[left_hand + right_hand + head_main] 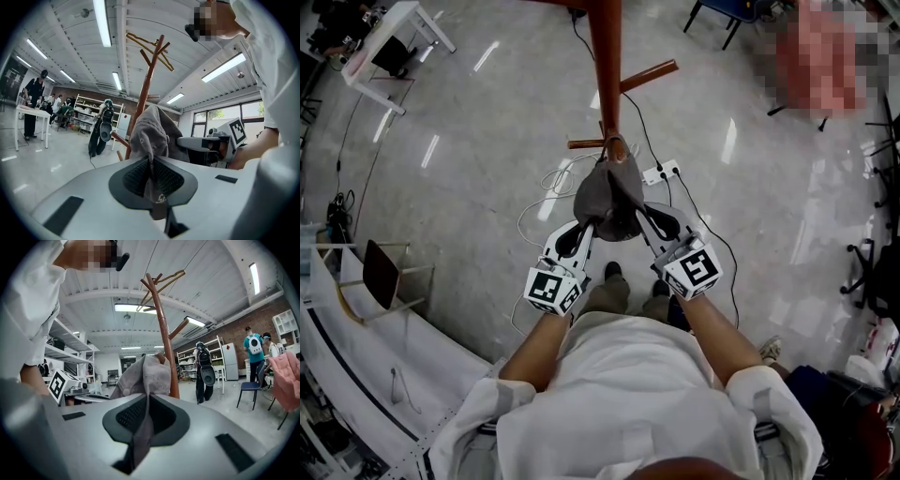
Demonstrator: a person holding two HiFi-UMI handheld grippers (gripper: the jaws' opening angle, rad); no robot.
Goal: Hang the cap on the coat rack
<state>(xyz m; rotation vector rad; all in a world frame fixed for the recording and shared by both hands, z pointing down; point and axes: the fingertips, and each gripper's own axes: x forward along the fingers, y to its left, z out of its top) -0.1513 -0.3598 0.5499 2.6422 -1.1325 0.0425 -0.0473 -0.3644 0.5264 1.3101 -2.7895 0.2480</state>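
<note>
- The coat rack (607, 66) was seen standing upright.
- The cap (609, 192) was held against the coat rack's pole, by a lower peg.
- The left tongs (151, 174) and the right tongs (146, 409) were each clamped on the cap's fabric, just before the coat rack.

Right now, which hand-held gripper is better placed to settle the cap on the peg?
Right, narrowly: both pinch the cap, but the right hand-held gripper sits closer to the peg than the left hand-held gripper.
</note>
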